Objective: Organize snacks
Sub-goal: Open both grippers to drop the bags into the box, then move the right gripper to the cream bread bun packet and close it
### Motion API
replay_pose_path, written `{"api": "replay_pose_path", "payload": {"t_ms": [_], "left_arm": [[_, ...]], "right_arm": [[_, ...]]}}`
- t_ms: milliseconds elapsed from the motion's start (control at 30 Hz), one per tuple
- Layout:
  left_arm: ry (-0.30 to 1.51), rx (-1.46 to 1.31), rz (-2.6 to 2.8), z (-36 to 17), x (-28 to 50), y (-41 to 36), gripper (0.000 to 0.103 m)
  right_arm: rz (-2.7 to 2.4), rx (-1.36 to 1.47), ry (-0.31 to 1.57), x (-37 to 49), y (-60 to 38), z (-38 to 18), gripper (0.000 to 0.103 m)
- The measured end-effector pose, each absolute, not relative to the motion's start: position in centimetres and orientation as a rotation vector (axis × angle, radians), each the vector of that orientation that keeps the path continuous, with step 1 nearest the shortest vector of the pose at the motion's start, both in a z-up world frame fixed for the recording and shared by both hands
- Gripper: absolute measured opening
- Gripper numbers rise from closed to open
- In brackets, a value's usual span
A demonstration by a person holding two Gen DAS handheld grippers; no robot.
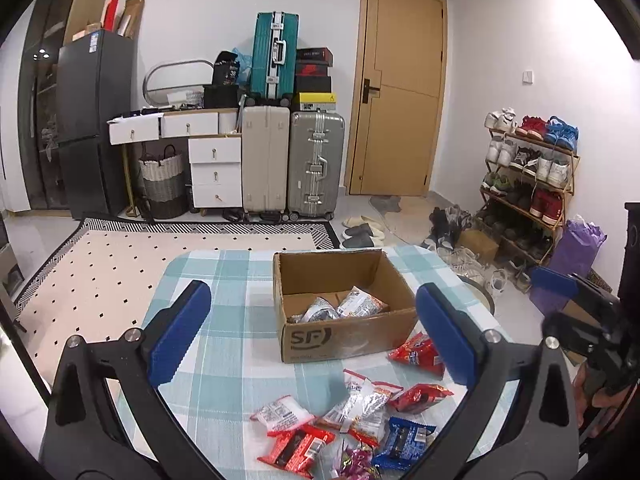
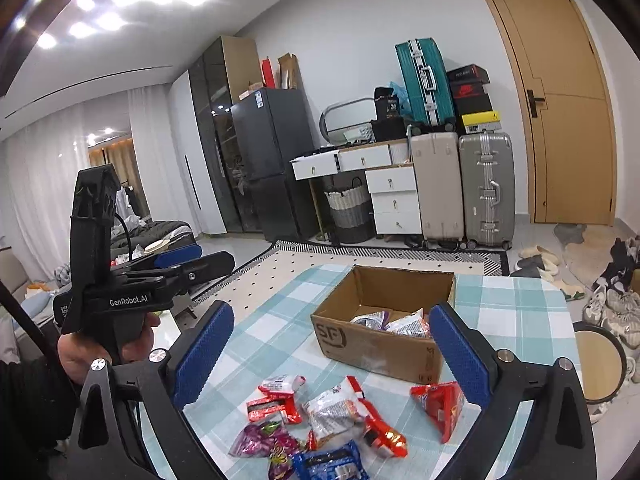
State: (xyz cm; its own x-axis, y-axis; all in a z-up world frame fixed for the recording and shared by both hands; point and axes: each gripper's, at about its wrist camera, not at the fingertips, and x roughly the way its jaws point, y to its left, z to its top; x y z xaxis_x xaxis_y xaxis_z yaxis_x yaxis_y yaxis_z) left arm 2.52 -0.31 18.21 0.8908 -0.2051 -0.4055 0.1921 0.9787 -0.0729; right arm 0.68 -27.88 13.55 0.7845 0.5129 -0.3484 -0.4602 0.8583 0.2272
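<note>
a lived-in home, a living room by the entrance: a tan wooden door (image 1: 400, 84), a wooden shoe rack crowded with sneakers (image 1: 528, 176), stacked hard-shell suitcases (image 1: 294, 160), a tall dark grey fridge (image 1: 94, 120), a white chest of drawers (image 1: 216, 172), a woven laundry basket (image 1: 162, 184) and a dotted cream rug (image 1: 120, 276).

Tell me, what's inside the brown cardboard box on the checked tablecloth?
Inside the brown cardboard box lie two silvery snack packets. Its front wall hides the nearest bit of the floor, so more could be there.

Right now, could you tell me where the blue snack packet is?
In both wrist views the blue snack packet lies on the checked tablecloth at the near edge of the loose pile, well short of the cardboard box.
</note>
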Motion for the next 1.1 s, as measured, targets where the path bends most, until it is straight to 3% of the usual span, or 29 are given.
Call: {"api": "replay_pose_path", "payload": {"t_ms": [367,667,1100], "left_arm": [[0.401,-0.021,-0.152,13.0,-5.3,1.4,0.102],[0.511,-0.107,-0.151,6.2,-5.2,3.4,0.102],[0.532,-0.147,-0.169,1.4,-4.6,4.6,0.102]], "right_arm": [[0.469,0.18,0.416,-6.4,-29.0,9.0,0.103],[0.431,0.186,0.553,-7.3,-28.1,2.4,0.103],[0.452,0.128,0.75,-5.7,-26.4,-3.2,0.103]]}}
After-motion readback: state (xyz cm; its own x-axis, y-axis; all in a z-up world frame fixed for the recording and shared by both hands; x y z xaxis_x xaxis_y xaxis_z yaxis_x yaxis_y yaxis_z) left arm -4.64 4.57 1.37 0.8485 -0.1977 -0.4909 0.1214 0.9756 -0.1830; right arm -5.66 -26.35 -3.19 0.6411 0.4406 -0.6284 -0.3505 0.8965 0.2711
